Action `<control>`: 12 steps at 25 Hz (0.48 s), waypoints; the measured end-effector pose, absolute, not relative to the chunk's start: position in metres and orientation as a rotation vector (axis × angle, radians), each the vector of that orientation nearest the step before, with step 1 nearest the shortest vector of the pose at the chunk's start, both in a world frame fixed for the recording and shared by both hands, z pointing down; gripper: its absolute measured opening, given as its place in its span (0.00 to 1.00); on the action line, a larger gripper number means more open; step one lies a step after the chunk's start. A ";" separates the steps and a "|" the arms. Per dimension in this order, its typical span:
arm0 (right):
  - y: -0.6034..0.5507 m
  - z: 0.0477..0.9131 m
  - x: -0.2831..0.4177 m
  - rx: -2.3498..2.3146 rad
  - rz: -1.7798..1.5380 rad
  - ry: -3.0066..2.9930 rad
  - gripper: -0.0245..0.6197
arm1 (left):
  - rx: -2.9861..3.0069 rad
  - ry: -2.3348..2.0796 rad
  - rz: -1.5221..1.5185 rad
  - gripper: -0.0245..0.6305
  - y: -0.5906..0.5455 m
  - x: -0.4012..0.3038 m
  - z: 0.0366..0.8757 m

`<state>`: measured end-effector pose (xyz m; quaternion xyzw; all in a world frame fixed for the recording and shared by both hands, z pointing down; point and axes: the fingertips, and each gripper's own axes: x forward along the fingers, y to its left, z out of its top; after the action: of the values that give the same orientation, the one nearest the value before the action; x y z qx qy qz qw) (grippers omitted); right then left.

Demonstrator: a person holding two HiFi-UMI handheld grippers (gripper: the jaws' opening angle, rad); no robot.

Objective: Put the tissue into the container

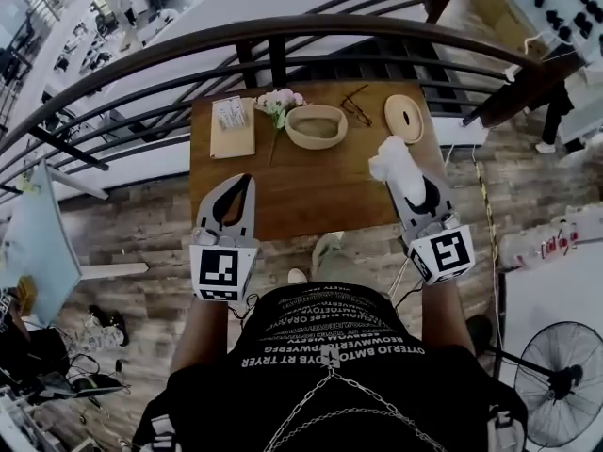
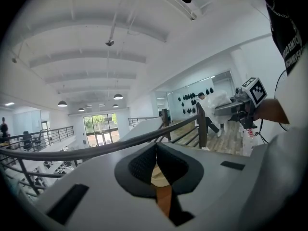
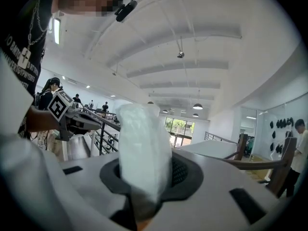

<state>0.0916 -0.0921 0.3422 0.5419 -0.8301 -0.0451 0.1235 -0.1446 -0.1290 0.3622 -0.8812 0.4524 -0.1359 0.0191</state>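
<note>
My right gripper (image 1: 407,188) is shut on a white tissue pack (image 1: 394,166), which stands up out of the jaws above the right side of the wooden table (image 1: 311,191). In the right gripper view the tissue pack (image 3: 142,148) fills the gap between the pads. The container, a tan oval bowl (image 1: 317,141), sits at the table's far middle, ahead and left of the tissue. Its round lid (image 1: 403,118) lies to its right. My left gripper (image 1: 239,186) hovers over the table's left front, shut and empty, as the left gripper view (image 2: 156,150) confirms.
A wooden tray (image 1: 232,137) with a small packet lies at the far left of the table. Pink flowers (image 1: 280,102) and a pair of glasses (image 1: 355,107) flank the bowl. A dark metal railing (image 1: 283,36) curves just beyond the table, and a fan (image 1: 565,384) stands at the lower right.
</note>
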 end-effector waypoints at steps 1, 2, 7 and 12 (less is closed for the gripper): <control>-0.100 0.348 0.095 1.578 -0.115 -2.423 0.22 | -2.729 1.416 -0.434 0.08 -0.134 -0.145 0.364; -0.109 0.353 0.099 1.574 -0.097 -2.423 0.22 | -2.722 1.431 -0.442 0.08 -0.140 -0.145 0.365; -0.160 0.381 0.109 1.542 -0.036 -2.428 0.22 | -2.697 1.494 -0.463 0.08 -0.172 -0.145 0.370; -0.217 0.420 0.118 1.478 0.042 -2.413 0.22 | -2.683 1.524 -0.482 0.08 -0.210 -0.137 0.371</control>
<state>0.1177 -0.2170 0.4200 0.5159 -0.8424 0.0148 0.1549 -0.1367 -0.2101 0.3707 -0.8591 0.4879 -0.1543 0.0092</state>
